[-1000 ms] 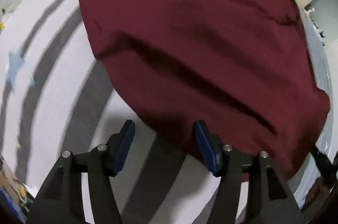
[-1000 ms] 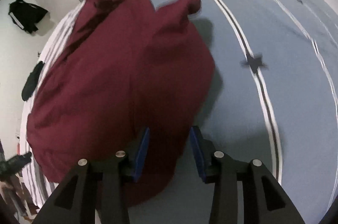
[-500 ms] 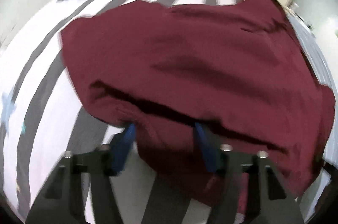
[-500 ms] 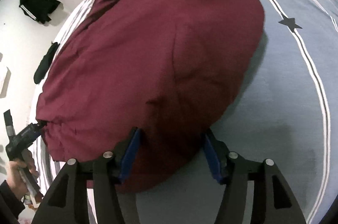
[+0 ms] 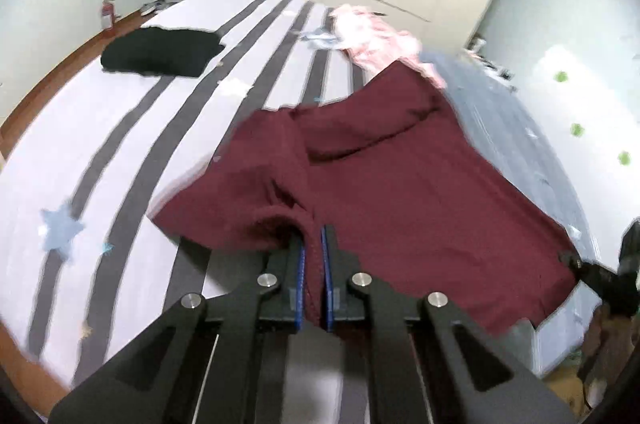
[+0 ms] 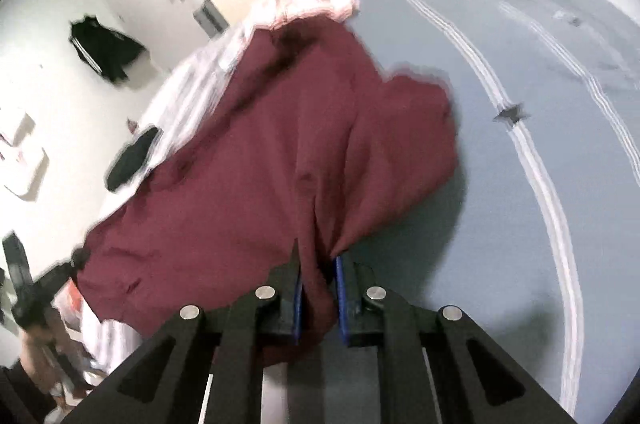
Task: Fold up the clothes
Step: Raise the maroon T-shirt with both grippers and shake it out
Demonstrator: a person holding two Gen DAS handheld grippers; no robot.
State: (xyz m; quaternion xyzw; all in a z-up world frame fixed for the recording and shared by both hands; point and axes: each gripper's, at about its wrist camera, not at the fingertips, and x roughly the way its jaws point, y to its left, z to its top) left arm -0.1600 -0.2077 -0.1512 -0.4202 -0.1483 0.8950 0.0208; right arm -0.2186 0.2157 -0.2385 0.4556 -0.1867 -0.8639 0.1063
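Maroon garment [image 5: 400, 191]: on the striped bed [image 5: 120, 127], near edge lifted
Left gripper [image 5: 313, 248]: jaws just closed on its hem
Right gripper [image 6: 318, 264]: likewise, pinching cloth
Progress: first fold starting; black garment [image 5: 160, 51] beyond looks already folded

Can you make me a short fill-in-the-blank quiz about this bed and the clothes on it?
1. Both claws, left claw and right claw, grip the same ____ garment.
2. The folded garment on the striped bedding is ____.
3. The pale blue shape on the striped bedding is a ____.

Missing words: maroon; black; star
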